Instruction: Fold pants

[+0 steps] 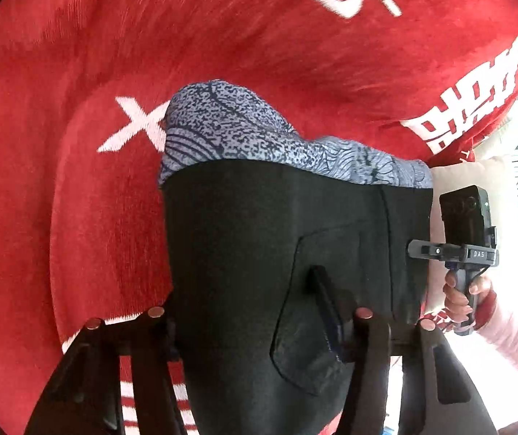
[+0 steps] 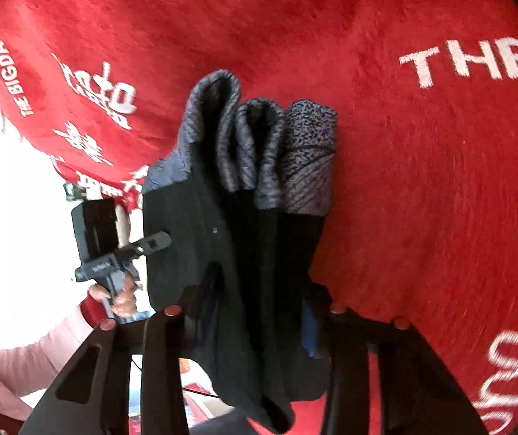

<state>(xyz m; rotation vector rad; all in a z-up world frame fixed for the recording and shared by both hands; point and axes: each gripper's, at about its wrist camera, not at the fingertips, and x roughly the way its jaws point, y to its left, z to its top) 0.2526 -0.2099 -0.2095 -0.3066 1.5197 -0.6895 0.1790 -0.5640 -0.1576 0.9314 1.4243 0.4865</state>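
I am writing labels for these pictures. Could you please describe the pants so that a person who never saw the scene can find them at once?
A red blanket with white lettering fills both views. Over it, between the left gripper and the right gripper, hang the pants. They are the only dark garment: black fabric with a blue-grey speckled, line-patterned part at the far end.

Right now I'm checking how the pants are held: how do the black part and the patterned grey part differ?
The black part is plain and dark; the patterned grey part is speckled blue-grey with line motifs. The black part sits nearer, between the left gripper fingers and the right gripper fingers; the grey part lies beyond, over the red blanket. In the right view the black is flatter, the grey bunched in folds. Both belong to one garment.
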